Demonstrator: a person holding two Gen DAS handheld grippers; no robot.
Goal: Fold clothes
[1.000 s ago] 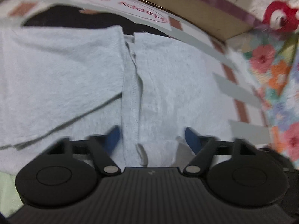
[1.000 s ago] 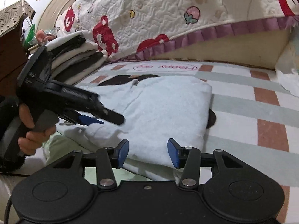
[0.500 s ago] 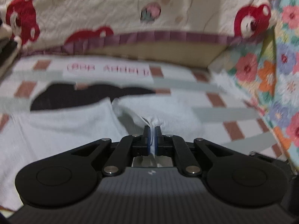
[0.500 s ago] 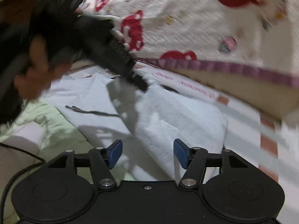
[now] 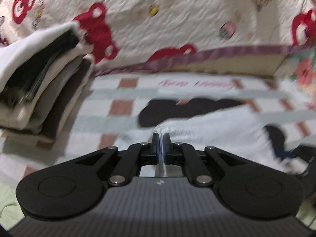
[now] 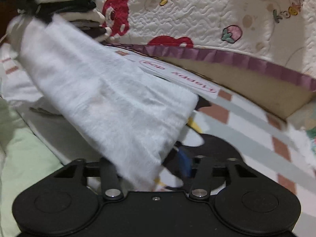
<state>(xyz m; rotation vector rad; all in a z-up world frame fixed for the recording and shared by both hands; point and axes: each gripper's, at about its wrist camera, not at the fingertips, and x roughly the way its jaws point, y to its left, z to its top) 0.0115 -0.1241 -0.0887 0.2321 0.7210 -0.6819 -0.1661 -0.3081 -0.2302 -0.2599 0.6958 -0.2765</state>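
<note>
The left tongs [image 5: 161, 145] are pinching a bunched edge of the pale blue fleece garment [image 6: 110, 106], which is hanging raised above the checked blanket [image 6: 256, 138]. The right tongs [image 6: 146, 164] are sitting under the garment's lower corner; only one blue fingertip [image 6: 184, 161] is showing, so their spread cannot be told. A stack of folded clothes [image 5: 39, 79] is lying left of the garment.

Fluffy white garment [image 6: 110, 102], folded, lifted slantwise above the bed
</note>
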